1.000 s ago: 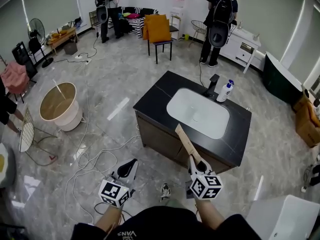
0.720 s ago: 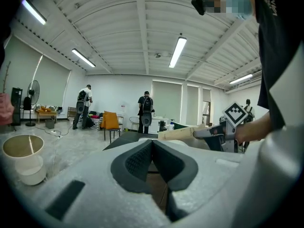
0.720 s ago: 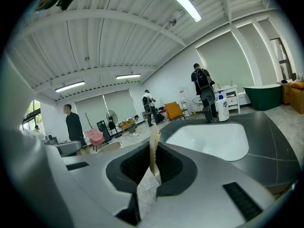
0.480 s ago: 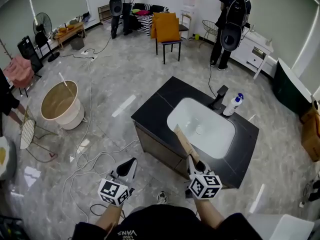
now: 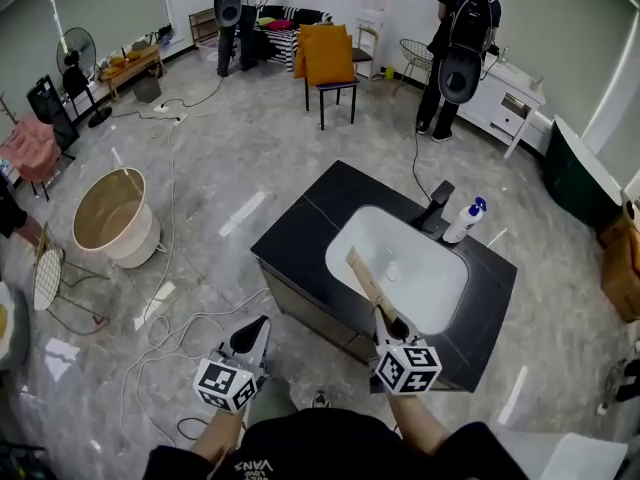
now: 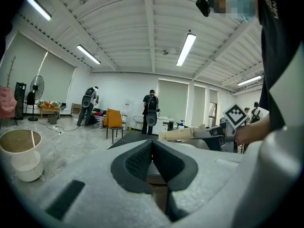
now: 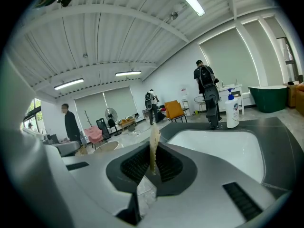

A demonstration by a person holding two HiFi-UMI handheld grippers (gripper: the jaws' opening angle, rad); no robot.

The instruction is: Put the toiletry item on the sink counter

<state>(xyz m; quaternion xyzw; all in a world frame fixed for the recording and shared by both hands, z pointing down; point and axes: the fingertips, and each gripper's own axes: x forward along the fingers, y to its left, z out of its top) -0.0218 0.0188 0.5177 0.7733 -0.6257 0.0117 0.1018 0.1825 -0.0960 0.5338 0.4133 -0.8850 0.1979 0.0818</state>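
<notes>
A long flat tan toiletry item (image 5: 366, 280) sticks forward out of my right gripper (image 5: 390, 320), which is shut on its near end. Its far tip reaches over the near rim of the white basin (image 5: 400, 268) in the black sink counter (image 5: 295, 233). In the right gripper view the tan item (image 7: 154, 144) stands edge-on between the pads of that gripper (image 7: 153, 167), with the basin (image 7: 223, 148) beyond. My left gripper (image 5: 250, 338) hangs over the floor left of the counter. Its jaws (image 6: 152, 151) are shut with nothing between them.
A black faucet (image 5: 436, 206) and a white pump bottle (image 5: 464, 221) stand at the basin's far side. Cables (image 5: 170, 318) trail over the floor at the left, near a round tub (image 5: 112, 213). A chair with an orange cushion (image 5: 330, 63) and two people (image 5: 455, 43) are farther off.
The counter has come nearer and shifted left in the head view. The tan item's tip now lies over the basin's rim. Both grippers keep their hold and pose.
</notes>
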